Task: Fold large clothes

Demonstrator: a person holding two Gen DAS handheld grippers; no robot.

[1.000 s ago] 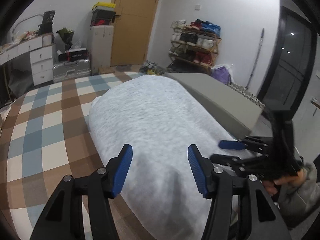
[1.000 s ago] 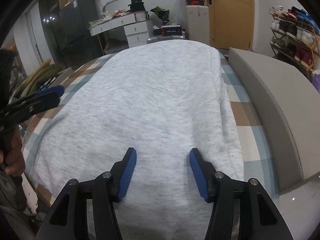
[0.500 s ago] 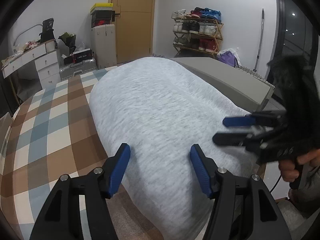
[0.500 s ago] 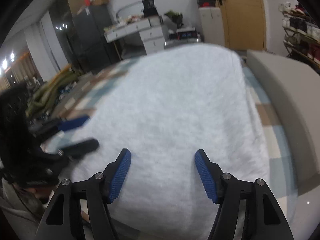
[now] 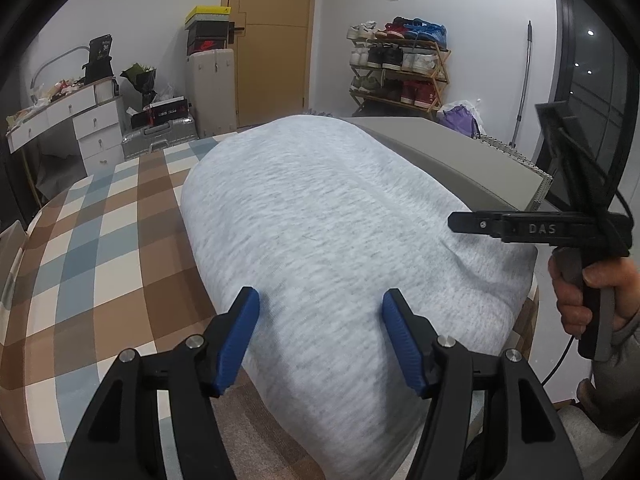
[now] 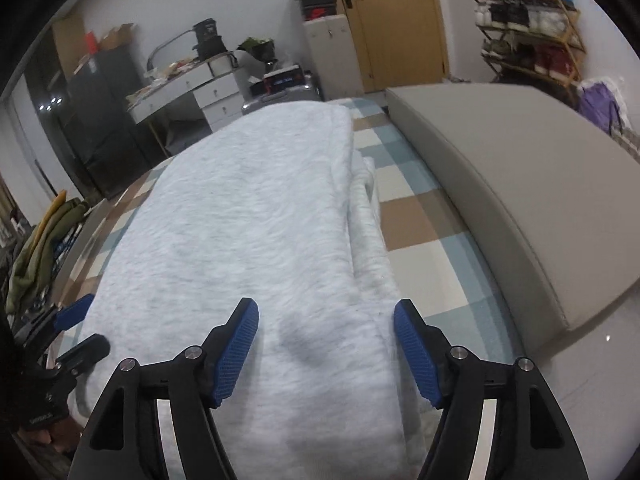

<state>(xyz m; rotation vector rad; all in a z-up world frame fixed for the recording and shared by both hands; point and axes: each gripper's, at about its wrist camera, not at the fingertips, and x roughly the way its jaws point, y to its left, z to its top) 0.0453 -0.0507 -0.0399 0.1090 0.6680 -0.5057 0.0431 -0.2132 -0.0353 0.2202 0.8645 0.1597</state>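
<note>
Checked bedsheet (image 5: 100, 240), grey garment (image 5: 340, 240) unmoved, right gripper (image 6: 326, 346) now lower

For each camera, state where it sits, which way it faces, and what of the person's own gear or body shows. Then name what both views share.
Left wrist: on the left gripper, looking along its open blue fingers over the grey garment toward the wooden door; the right gripper and the hand holding it show at right.
Right wrist: on the right gripper, facing down the garment's length toward the white desk; the left gripper shows at lower left.
Shared: garment, checked bedcover, door, shoe rack, grey padded board.
</note>
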